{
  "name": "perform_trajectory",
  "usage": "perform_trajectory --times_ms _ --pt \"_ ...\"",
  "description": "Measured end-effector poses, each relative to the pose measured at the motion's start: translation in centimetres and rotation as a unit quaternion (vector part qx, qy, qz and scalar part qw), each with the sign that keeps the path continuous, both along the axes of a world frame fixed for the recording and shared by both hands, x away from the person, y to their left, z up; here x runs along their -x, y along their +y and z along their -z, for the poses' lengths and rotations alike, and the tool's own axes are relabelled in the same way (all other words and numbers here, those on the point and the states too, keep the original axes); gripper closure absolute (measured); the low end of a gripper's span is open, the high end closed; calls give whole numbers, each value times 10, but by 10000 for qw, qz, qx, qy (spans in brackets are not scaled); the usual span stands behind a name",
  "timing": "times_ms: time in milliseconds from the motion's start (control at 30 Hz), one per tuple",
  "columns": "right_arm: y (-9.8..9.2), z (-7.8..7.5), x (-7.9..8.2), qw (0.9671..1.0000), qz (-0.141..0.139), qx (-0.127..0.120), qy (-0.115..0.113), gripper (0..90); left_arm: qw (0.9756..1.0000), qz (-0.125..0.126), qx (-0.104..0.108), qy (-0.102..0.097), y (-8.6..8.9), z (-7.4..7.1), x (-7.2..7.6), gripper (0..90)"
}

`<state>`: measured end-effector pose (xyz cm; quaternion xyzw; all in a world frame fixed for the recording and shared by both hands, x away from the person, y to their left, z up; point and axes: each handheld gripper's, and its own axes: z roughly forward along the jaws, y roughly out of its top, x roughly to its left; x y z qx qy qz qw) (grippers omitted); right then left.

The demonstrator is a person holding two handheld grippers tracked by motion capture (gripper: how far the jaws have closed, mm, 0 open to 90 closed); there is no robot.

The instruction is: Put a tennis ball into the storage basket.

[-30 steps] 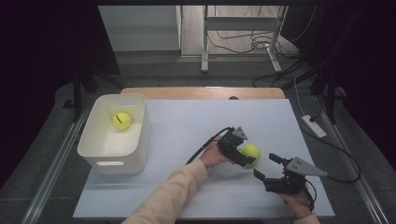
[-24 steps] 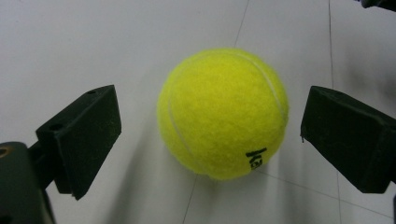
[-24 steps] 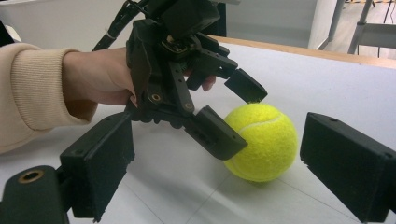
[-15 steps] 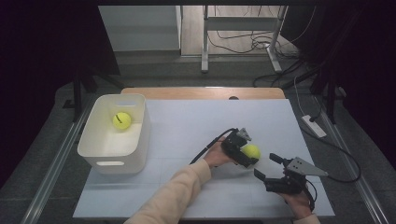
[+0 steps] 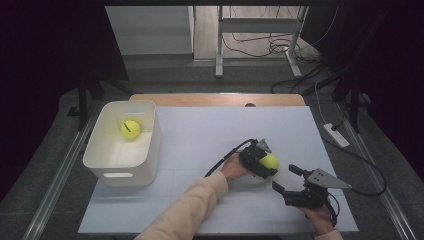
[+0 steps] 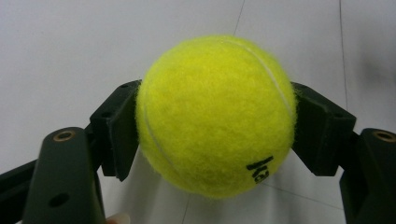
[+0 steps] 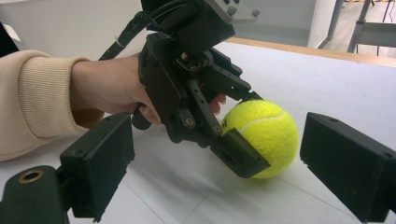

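White surface (image 5: 210, 135) under dim light carries everything I work with. My left gripper (image 6: 215, 135) has just been closing and now pinches a tennis ball (image 6: 215, 114) between both pads, low on the surface right of centre; its own view shows black lettering on the ball. My right gripper (image 7: 215, 172), spread wide, sits just beside it. From above I count two balls: the second ball (image 5: 130, 129) lies in the white bin (image 5: 150, 150).
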<state>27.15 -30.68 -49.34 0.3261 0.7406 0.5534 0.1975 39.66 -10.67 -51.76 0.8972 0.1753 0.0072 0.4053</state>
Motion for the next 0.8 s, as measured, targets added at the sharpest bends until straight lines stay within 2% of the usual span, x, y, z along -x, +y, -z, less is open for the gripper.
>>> perform_trajectory --times_ms 100,167,300,500,800 --pt "0 0 0 10000 2 6 0 97 10000 12 -41 -34 1 -1 0 266" --pt "0 0 0 10000 6 8 3 97 10000 -40 53 5 3 -3 0 267" --pt "0 0 0 10000 8 11 4 97 10000 -24 61 -26 8 -8 0 267" --pt "-1 1 0 10000 20 18 8 97 9998 -98 165 -91 15 -15 1 267" --pt "0 1 -1 10000 12 36 10 97 9993 -255 205 -161 28 -19 1 266"
